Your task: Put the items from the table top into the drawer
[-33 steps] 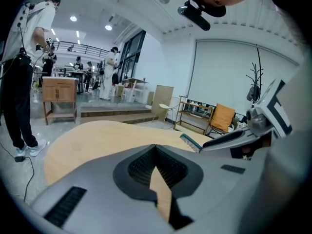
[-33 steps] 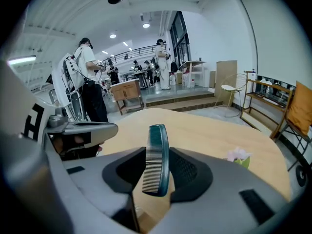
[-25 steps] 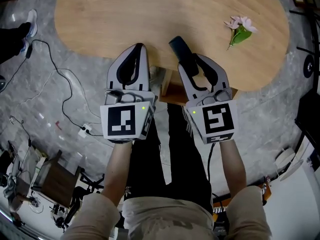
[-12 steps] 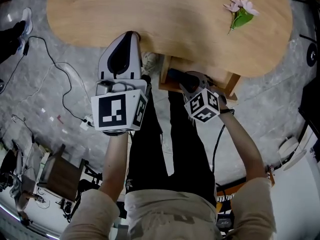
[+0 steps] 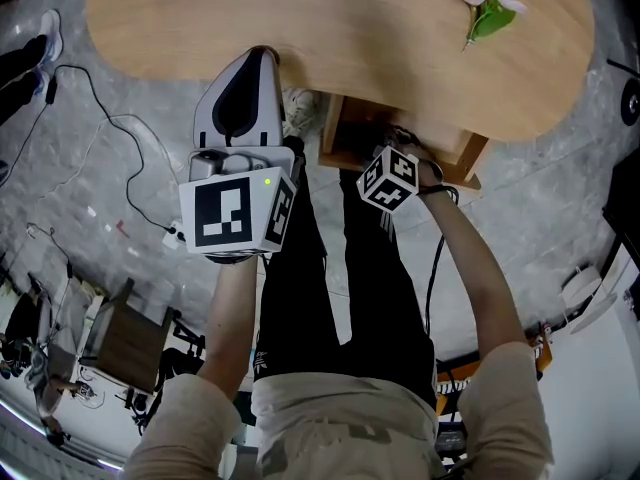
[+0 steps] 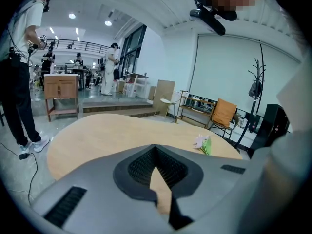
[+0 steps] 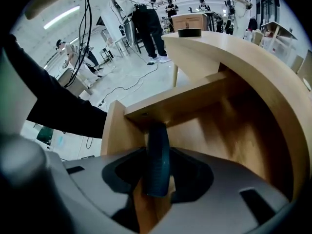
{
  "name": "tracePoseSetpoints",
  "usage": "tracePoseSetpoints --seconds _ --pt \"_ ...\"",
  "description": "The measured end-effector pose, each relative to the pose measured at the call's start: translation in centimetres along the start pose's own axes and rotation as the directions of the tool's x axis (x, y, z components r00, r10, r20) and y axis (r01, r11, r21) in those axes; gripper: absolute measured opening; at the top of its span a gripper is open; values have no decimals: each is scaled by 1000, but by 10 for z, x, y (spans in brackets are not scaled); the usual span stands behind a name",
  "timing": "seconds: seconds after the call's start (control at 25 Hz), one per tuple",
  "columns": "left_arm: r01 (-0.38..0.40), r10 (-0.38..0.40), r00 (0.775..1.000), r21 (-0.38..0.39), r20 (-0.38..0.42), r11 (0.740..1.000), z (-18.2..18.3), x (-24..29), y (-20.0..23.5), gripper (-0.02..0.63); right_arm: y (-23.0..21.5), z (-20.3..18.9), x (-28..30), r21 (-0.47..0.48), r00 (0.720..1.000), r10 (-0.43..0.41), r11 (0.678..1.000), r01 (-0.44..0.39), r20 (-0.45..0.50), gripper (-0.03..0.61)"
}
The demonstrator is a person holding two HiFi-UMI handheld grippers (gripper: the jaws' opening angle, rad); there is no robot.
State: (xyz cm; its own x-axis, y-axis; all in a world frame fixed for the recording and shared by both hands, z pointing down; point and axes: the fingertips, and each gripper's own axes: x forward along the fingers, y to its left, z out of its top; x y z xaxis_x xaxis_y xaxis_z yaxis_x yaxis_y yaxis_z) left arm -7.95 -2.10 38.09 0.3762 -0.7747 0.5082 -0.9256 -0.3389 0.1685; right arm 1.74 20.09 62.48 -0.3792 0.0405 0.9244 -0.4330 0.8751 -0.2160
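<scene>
- Dark, weave-textured oblong case (image 7: 157,155) looks rigid, light, likely slick; right hand-held gripper (image 7: 156,186) clamps its flat faces above the open drawer (image 7: 114,130).
- Left hand-held gripper (image 6: 157,162) is closed, empty.

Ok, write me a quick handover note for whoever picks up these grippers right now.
Left gripper: jaws together, nothing in them, tips at the near edge of the table.
Right gripper: jaws shut on the dark textured item, pointing down into the open drawer under the table.
Done: the drawer is open and the dark item is at its mouth, not yet released.
Left to do: let the item go in the drawer, then probably fetch the pink flower from the far right of the table top and put it in too.
</scene>
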Motion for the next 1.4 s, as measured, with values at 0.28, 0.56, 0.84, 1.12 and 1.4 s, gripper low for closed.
tracePoseSetpoints --seconds 0.28,0.56,0.84,1.12,1.4 --pt "15 -15 1000 -5 8 1000 1 -2 -5 8 -4 2 -1 79 999 -34 996 34 1 182" --pt "8 -8 1000 -8 14 1000 3 -4 0 8 -4 2 -6 103 1000 -18 994 18 1 189" --pt "1 -1 1000 -13 22 1000 7 -5 4 8 -34 41 -38 170 979 -159 976 136 129 6" --pt "-20 21 998 -13 61 1000 34 -17 13 8 -75 145 -164 380 791 -401 895 232 461 6" --pt "-54 56 994 -26 94 998 52 -24 27 8 -102 201 -237 439 623 -499 859 264 603 6"
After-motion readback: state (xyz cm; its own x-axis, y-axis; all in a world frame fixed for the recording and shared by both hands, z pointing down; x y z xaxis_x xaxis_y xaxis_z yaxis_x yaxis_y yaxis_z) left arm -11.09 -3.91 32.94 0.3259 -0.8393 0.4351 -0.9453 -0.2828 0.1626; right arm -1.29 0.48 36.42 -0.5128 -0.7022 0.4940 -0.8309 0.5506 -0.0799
